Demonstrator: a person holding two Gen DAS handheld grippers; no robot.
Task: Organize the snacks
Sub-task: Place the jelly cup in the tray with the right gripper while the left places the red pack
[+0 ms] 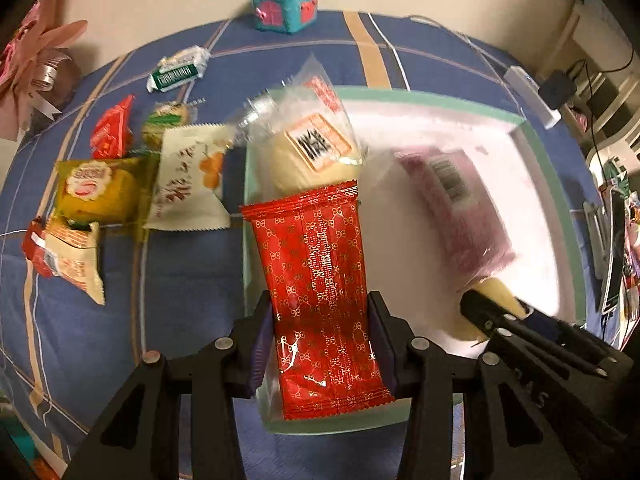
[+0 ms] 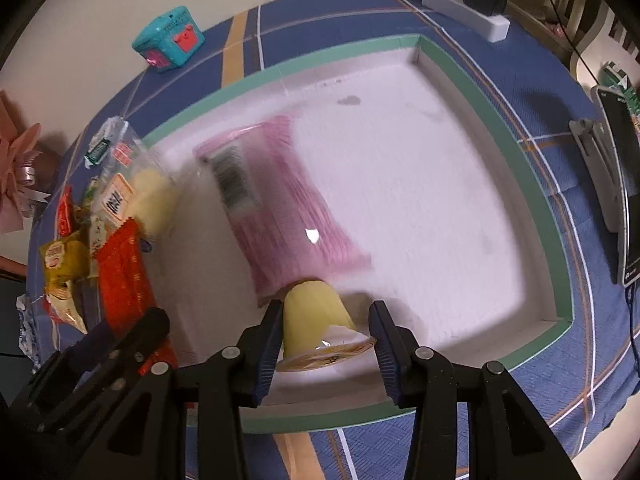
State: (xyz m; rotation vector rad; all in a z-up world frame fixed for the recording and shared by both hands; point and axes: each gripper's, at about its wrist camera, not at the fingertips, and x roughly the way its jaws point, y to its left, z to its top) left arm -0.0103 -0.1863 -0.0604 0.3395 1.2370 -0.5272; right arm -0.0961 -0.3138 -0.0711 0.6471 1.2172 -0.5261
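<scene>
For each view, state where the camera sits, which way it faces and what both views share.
Left wrist: on the left gripper, facing along the red snack packet toward loose snacks and the tray; the right gripper shows.
Right wrist: on the right gripper, facing across the tray over a yellow cup; the left gripper shows.
Shared: tray, pink packet, teal box.

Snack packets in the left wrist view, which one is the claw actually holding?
The long red packet with gold pattern, pinched between the left claw fingers over the tray. The other packets lie loose.
</scene>
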